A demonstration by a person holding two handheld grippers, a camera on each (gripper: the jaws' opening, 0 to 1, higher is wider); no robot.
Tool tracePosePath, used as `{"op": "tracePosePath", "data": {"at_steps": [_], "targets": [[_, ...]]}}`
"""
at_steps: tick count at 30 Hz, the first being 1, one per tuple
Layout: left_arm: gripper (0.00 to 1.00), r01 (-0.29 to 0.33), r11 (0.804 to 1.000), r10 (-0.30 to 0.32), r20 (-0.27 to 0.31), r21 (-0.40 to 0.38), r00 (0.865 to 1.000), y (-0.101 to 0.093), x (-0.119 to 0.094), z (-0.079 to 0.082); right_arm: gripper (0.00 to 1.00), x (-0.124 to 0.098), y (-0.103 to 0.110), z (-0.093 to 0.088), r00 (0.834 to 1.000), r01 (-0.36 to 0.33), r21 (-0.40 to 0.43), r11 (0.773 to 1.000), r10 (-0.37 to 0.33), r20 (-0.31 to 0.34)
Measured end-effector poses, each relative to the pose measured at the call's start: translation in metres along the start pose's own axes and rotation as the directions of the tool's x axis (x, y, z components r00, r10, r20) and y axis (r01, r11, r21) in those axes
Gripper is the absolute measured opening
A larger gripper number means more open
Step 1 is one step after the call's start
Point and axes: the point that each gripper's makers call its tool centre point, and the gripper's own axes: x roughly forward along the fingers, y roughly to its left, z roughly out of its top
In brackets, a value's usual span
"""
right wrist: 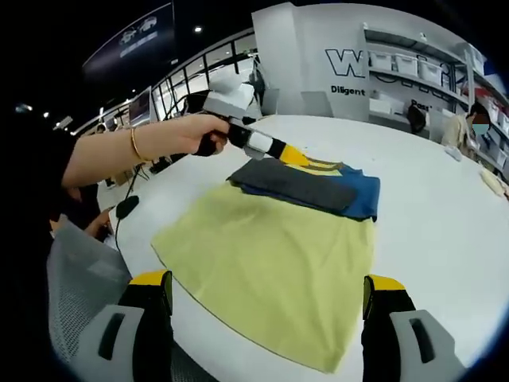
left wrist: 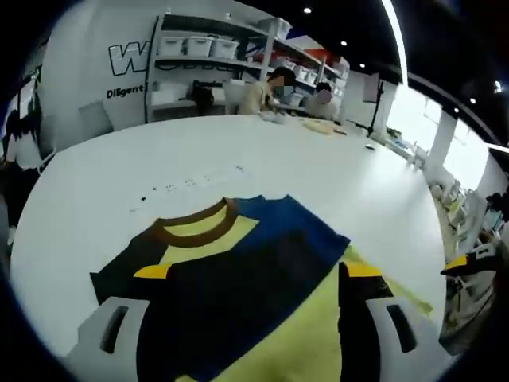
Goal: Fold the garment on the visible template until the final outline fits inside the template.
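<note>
Two grippers work over one garment [right wrist: 302, 187] that lies on a white counter [right wrist: 445, 215]. In the right gripper view the right gripper [right wrist: 266, 306] hangs nearest, its fingers [right wrist: 151, 290] spread wide with nothing between them, above the near edge of a yellow-green sheet [right wrist: 270, 263] spread flat on the counter. Past the sheet's far edge lies the garment, a folded shirt in dark grey, blue and yellow, part of it resting on the sheet. The left gripper [right wrist: 296, 157], held in a person's hand [right wrist: 187, 135] with a gold bangle on the wrist, reaches in from the left and its yellow tip touches the shirt's near-left corner; whether it grips the cloth cannot be told there. In the left gripper view the shirt's brown collar [left wrist: 195, 227] faces away and dark cloth covers the space between the spread fingers [left wrist: 151, 272]. Far off, across the counter, people sit before shelves of white bins [left wrist: 215, 48]
</note>
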Motion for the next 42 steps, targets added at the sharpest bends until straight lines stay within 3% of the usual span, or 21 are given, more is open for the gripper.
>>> {"op": "tracePosePath", "data": {"at_steps": [6, 10, 20, 23, 27, 32, 42], "targets": [[0.90, -0.061, 0.997, 0.060, -0.027, -0.037, 0.998, 0.025, -0.017, -0.014, 0.99, 0.002, 0.004, 0.000, 1.000, -0.013, -0.012, 1.000, 0.012, -0.007], [0.90, -0.089, 0.994, 0.086, -0.052, -0.055, 0.995, 0.036, -0.026, -0.026, 0.99, 0.002, 0.005, 0.000, 1.000, -0.013, -0.017, 1.000, 0.013, -0.004], [0.70, -0.188, 0.973, 0.175, -0.099, -0.137, 0.980, 0.068, -0.049, -0.055, 0.99, -0.001, 0.008, -0.002, 1.000, -0.010, -0.011, 1.000, 0.009, -0.003], [0.60, -0.206, 0.968, 0.190, -0.113, -0.147, 0.975, 0.080, -0.054, -0.065, 0.99, -0.002, 0.007, -0.003, 1.000, -0.003, -0.009, 1.000, 0.003, -0.001], [0.56, -0.218, 0.959, 0.199, -0.116, -0.180, 0.973, 0.088, -0.058, -0.073, 0.99, -0.002, 0.007, -0.003, 1.000, 0.001, -0.004, 1.000, -0.001, 0.000], [0.41, -0.230, 0.958, 0.214, -0.111, -0.172, 0.971, 0.102, -0.061, -0.084, 0.99, -0.003, 0.006, -0.003, 1.000, 0.011, 0.003, 1.000, -0.011, 0.003], [0.23, -0.248, 0.951, 0.225, -0.136, -0.187, 0.965, 0.100, -0.066, -0.101, 0.99, -0.004, 0.002, -0.002, 1.000, 0.026, 0.019, 1.000, -0.026, 0.007]]}}
